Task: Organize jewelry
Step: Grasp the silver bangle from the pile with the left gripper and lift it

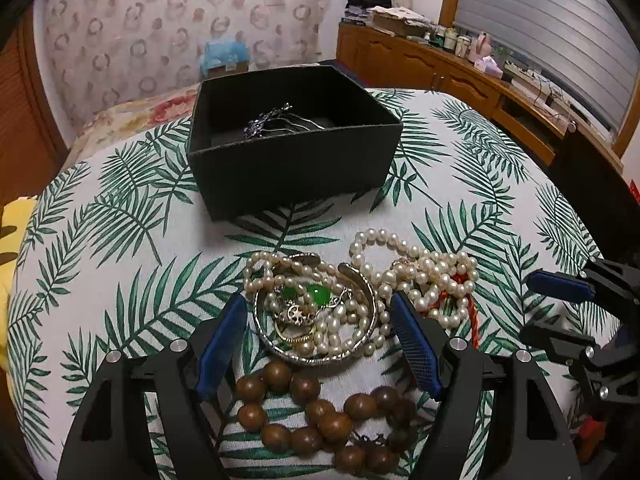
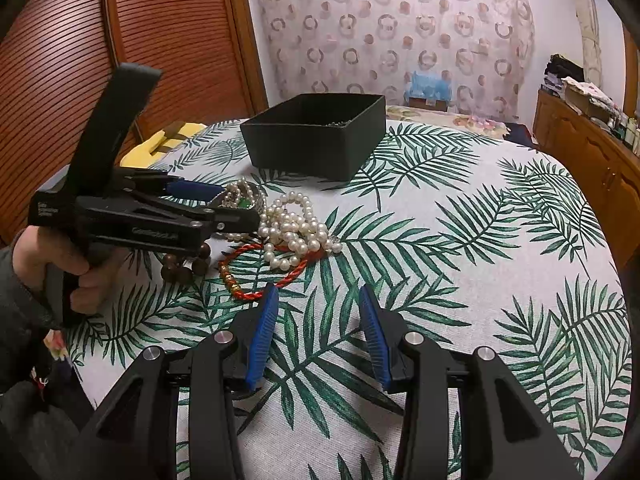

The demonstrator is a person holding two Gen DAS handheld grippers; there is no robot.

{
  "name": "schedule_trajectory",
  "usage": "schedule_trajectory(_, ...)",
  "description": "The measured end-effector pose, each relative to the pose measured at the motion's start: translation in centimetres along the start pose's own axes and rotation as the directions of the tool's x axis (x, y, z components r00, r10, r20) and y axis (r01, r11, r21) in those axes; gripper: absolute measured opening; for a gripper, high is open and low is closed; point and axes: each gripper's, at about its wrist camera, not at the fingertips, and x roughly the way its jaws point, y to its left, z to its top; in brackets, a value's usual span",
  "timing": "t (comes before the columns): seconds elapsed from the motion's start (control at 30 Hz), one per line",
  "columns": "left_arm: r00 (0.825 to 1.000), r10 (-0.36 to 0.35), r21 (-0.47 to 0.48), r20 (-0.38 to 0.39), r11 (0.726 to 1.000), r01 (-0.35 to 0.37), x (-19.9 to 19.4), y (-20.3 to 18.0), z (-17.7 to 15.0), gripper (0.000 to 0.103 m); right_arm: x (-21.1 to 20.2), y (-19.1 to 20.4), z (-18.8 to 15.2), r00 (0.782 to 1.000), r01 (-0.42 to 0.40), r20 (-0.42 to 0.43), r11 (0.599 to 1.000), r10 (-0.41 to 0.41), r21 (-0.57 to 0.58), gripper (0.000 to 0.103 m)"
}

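Note:
A pile of jewelry lies on the leaf-print cloth: a silver bangle (image 1: 362,292) ringed around pearls and green stones (image 1: 320,295), pearl strands (image 1: 424,272), a wooden bead bracelet (image 1: 316,416) and a red cord bracelet (image 2: 260,268). My left gripper (image 1: 320,312) is open, its fingers straddling the bangle. A black open box (image 1: 296,152) stands behind the pile, with a silver hair ornament (image 1: 268,120) inside. My right gripper (image 2: 318,300) is open and empty over bare cloth, just right of the pile. The box also shows in the right wrist view (image 2: 316,136).
The table (image 2: 480,240) has a rounded edge. A wooden cabinet (image 1: 460,76) with clutter stands at the right. A patterned curtain (image 2: 392,24) hangs behind and a wooden slatted door (image 2: 80,40) is at the left. A yellow object (image 2: 160,142) lies at the table's far left.

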Motion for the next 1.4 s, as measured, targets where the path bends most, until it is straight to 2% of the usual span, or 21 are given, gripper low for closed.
schedule_trajectory(0.17,1.000,0.017,0.025,0.006,1.000,-0.017,-0.3,-0.5,-0.2,0.062,0.1,0.1,0.0,1.000,-0.001,0.001,1.000,0.001,0.002,0.044)
schedule_trajectory(0.2,1.000,0.019,0.028,0.018,0.999,-0.019,-0.6,-0.5,-0.3,0.057,0.1,0.1,0.0,1.000,0.000,0.000,1.000,0.000,0.001,0.044)
schedule_trajectory(0.5,0.995,0.022,0.080,0.095,0.996,-0.030,-4.3,-1.2,-0.2,0.057,0.2,0.0,0.0,1.000,-0.002,0.000,1.000,0.002,0.002,0.044)
schedule_trajectory(0.63,0.988,0.004,0.100,0.157,0.995,-0.020,-6.9,-2.0,0.2,0.057,0.2,0.1,0.0,1.000,-0.002,-0.001,1.000,0.002,0.003,0.044)
schedule_trajectory(0.87,0.978,0.004,0.143,0.210,0.989,-0.035,-9.2,-3.6,1.0,0.057,0.3,0.1,0.0,1.000,-0.002,-0.002,1.000,0.002,0.003,0.044)
schedule_trajectory(1.0,0.984,0.001,0.153,0.178,0.988,-0.028,-8.5,-3.5,0.7,0.057,0.2,0.0,0.0,1.000,-0.003,-0.002,1.000,0.003,0.004,0.044)
schedule_trajectory(1.2,0.997,0.040,0.160,0.072,0.986,-0.051,-6.4,-1.9,-1.3,0.057,0.6,0.2,0.0,1.000,-0.010,-0.003,1.000,0.010,0.005,0.044)
schedule_trajectory(1.3,0.997,0.078,0.161,0.015,0.984,-0.079,-5.7,-0.5,-2.3,0.058,0.7,0.2,0.0,1.000,-0.011,-0.002,1.000,0.011,0.005,0.044)
schedule_trajectory(1.4,0.995,0.098,0.136,-0.008,0.986,-0.096,-5.5,1.1,-2.9,0.057,0.6,0.2,0.0,1.000,-0.011,-0.002,1.000,0.011,0.005,0.044)
